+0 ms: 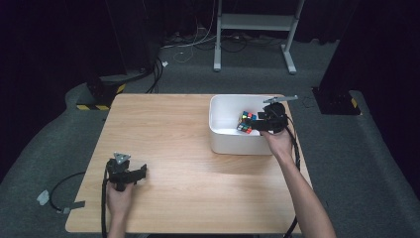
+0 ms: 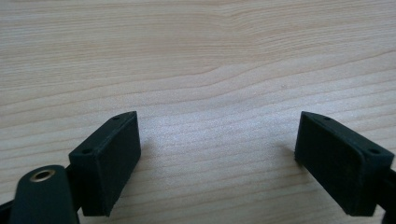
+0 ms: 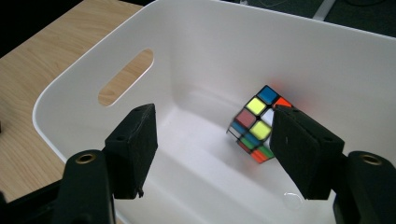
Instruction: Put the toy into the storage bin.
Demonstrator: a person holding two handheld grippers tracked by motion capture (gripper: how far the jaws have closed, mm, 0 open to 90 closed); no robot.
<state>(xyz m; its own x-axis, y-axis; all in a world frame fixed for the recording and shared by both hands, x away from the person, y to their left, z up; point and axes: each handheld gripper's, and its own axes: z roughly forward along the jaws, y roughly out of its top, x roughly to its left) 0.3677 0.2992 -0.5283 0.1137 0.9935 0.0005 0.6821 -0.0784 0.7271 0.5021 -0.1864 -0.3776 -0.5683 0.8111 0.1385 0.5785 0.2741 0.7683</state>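
Observation:
A multicoloured puzzle cube (image 3: 254, 123) is inside a white plastic bin (image 3: 233, 46). It is tilted on one edge, slightly blurred, and partly hidden behind one black jaw. My right gripper (image 3: 212, 121) hangs over the bin, open, its pads apart with nothing between them. In the high view the cube (image 1: 245, 122) lies toward the right of the bin (image 1: 218, 134), just ahead of the right gripper (image 1: 253, 124). My left gripper (image 1: 143, 172) rests low over the wooden table (image 1: 188, 163) near its front left, and its jaws (image 2: 217, 154) stand wide open over bare wood.
The bin has an oval handle slot (image 3: 126, 77) in one end wall and stands at the table's far right. A cable trails off the table's left edge to the grey floor (image 1: 54, 198). A white frame stand (image 1: 255, 22) stands behind the table.

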